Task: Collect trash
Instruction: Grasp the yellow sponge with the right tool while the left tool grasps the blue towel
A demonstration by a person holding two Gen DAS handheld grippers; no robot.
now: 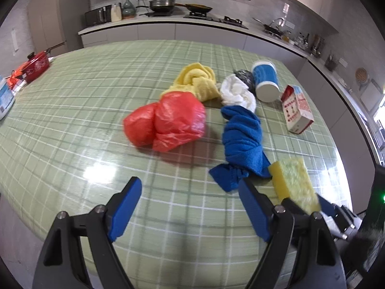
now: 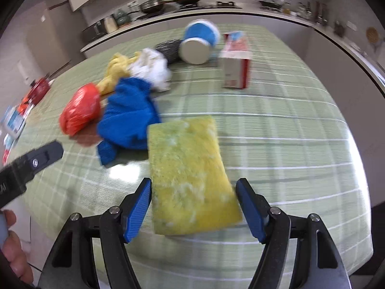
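Note:
A yellow-green sponge (image 2: 190, 175) sits between the blue pads of my right gripper (image 2: 194, 183), which is shut on it, just above the green plaid table (image 2: 288, 144). In the left wrist view the same sponge (image 1: 292, 180) shows at the right, with the right gripper (image 1: 310, 204) behind it. My left gripper (image 1: 189, 180) is open over bare cloth near the front edge. Beyond it lie a red plastic bag (image 1: 166, 122), a blue towel (image 1: 243, 139), a yellow cloth (image 1: 197, 82), a white crumpled wad (image 1: 237, 92), a tipped blue-and-white cup (image 1: 264, 79) and a red-and-white carton (image 1: 297, 108).
A dark scourer ball (image 1: 244, 75) lies behind the white wad. A red pot (image 1: 37, 66) and a white container (image 1: 4, 98) stand at the table's left edge. A kitchen counter (image 1: 168, 21) with pans runs behind. A hand (image 2: 12, 248) shows at the lower left.

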